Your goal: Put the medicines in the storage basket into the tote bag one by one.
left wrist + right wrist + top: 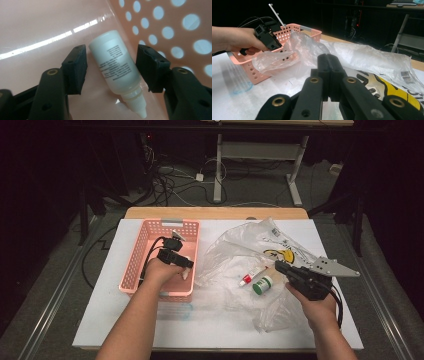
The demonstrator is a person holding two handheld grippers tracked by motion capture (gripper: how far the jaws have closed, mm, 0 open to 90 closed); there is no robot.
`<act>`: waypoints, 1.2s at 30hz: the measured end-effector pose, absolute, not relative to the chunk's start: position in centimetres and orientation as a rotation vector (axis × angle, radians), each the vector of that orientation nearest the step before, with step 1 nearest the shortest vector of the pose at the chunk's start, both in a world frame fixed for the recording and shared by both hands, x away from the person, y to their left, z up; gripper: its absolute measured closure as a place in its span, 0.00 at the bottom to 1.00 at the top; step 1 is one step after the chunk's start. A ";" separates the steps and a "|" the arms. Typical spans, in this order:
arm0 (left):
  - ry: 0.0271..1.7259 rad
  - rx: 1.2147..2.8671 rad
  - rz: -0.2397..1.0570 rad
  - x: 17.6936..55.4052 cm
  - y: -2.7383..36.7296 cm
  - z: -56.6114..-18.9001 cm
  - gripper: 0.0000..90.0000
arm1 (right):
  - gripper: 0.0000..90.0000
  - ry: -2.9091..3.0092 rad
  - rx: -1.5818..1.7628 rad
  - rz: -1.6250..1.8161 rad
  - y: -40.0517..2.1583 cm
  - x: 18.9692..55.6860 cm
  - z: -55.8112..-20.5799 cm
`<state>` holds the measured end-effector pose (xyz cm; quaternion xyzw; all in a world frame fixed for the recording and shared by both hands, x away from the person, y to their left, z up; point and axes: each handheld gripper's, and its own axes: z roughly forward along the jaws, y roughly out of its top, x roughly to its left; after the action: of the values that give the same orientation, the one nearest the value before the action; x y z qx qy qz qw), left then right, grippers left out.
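Observation:
A small white dropper bottle (116,67) with printed text lies on the floor of the pink perforated basket (134,266), its nozzle towards the camera. My left gripper (112,53) straddles it with one pad on each side; a thin gap shows at the left pad, so the jaws stand open around it. From the high view the left gripper (185,269) dips into the basket's near right corner. My right gripper (327,58) is shut with nothing between its pads, held above the plastic bag (250,245) at the right gripper (278,266).
On the crumpled clear bag lie a small white tube with a red cap (251,276) and a green-lidded little jar (262,285). A clear round lid with a bluish rim (175,311) rests just in front of the basket. White table sheet (110,320) spreads around.

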<state>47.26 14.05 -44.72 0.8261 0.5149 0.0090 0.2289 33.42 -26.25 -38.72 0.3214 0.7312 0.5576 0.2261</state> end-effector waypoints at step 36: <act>1.367 2.281 0.235 45.0 14.8 -41.8 0.65 | 1.00 2.011 0.881 1.542 -26.3 33.3 -38.5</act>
<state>45.03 14.79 -41.77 0.8307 0.4980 0.0857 0.2338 33.29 -26.28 -38.55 0.3197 0.7301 0.5595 0.2273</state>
